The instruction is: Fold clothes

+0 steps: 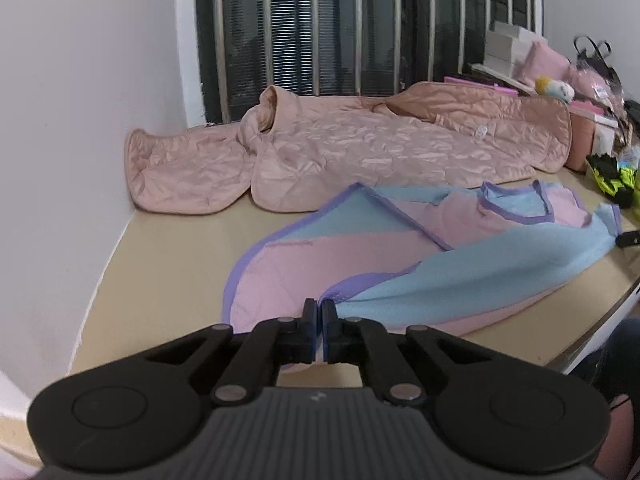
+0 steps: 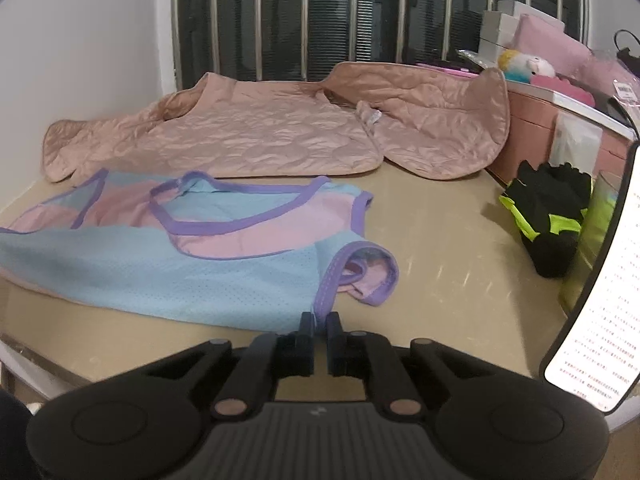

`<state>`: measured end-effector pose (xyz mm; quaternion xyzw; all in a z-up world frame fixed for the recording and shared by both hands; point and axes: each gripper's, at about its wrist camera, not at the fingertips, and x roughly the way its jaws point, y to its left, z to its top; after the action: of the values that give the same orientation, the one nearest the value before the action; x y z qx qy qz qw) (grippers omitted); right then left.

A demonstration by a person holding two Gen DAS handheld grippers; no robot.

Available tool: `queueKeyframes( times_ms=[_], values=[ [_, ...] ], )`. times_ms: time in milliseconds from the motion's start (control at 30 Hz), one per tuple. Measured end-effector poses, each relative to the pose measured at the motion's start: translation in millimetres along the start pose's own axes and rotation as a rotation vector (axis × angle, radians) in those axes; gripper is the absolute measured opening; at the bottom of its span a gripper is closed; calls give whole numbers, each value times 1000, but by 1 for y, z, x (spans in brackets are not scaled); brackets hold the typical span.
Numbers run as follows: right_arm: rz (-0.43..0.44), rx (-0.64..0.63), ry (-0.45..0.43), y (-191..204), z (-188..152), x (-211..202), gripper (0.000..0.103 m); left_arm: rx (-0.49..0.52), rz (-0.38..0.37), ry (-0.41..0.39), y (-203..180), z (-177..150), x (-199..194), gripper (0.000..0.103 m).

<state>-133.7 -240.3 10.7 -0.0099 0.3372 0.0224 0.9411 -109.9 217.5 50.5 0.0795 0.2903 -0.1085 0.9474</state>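
Two garments on the beige table (image 1: 168, 264), and both grippers are on the nearer one. Starting at the left: the quilted pink jacket (image 1: 320, 148) lies along the back by the barred window (image 1: 340, 28), one sleeve end pushed up against the white wall, its far right end draped against a pink box and partly lost among the clutter there. In front of it lies the pastel vest (image 1: 360, 252), pink and blue panels with purple trim, one flap already turned over itself.

Left gripper (image 1: 320, 307) is angled down at the vest's near hem, jaws pinched tight on the purple edge where pink meets blue; the fabric under the fingers is hidden by the black linkage.

Moving right, the right gripper (image 2: 320, 320) also tilts down, jaws nearly together on the purple-trimmed armhole edge of the vest (image 2: 180, 256), a thin strip of fabric caught between them. The strap loop curls just past the tips.

Far right: a black and neon-yellow item (image 2: 548, 216) sits well apart from the vest, and a lit phone screen (image 2: 596, 312) is cut off by the frame edge, its text too small to read.
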Motion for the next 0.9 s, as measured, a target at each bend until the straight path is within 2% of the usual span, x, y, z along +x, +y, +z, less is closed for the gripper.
queueKeyframes(
  times_ms=[67,167,233,267,300,400,567,633,667,733,767,867,900],
  values=[
    [-14,-8,2,1,0,0,5,42,76,12,-3,3,8,6],
    [-41,-20,5,3,2,-1,5,53,162,55,-4,1,18,14],
    [-61,-12,9,2,2,-3,7,45,209,63,-8,-3,10,34],
    [-75,-7,11,1,1,-4,9,24,199,47,-8,-6,1,47],
    [-88,-2,13,1,1,-5,12,-6,163,16,-9,-11,-11,56],
    [-94,13,-1,-1,-2,-10,13,-25,48,-35,-12,-25,-35,72],
    [-78,18,-81,3,0,-22,13,90,75,54,-21,-30,-17,72],
    [-36,7,-120,9,3,-29,13,102,66,59,-19,-29,-12,69],
    [-3,-6,-121,15,5,-30,13,96,56,52,-16,-28,-10,60],
    [46,-35,-105,26,5,-29,14,85,44,50,-10,-26,-4,34],
    [63,-50,-95,32,5,-26,14,77,24,52,-7,-25,-1,5],
    [96,-91,-50,50,2,-16,15,67,-37,45,1,-25,3,2],
    [98,-101,-31,54,1,-12,15,73,-35,42,4,-24,2,2]
  ],
)
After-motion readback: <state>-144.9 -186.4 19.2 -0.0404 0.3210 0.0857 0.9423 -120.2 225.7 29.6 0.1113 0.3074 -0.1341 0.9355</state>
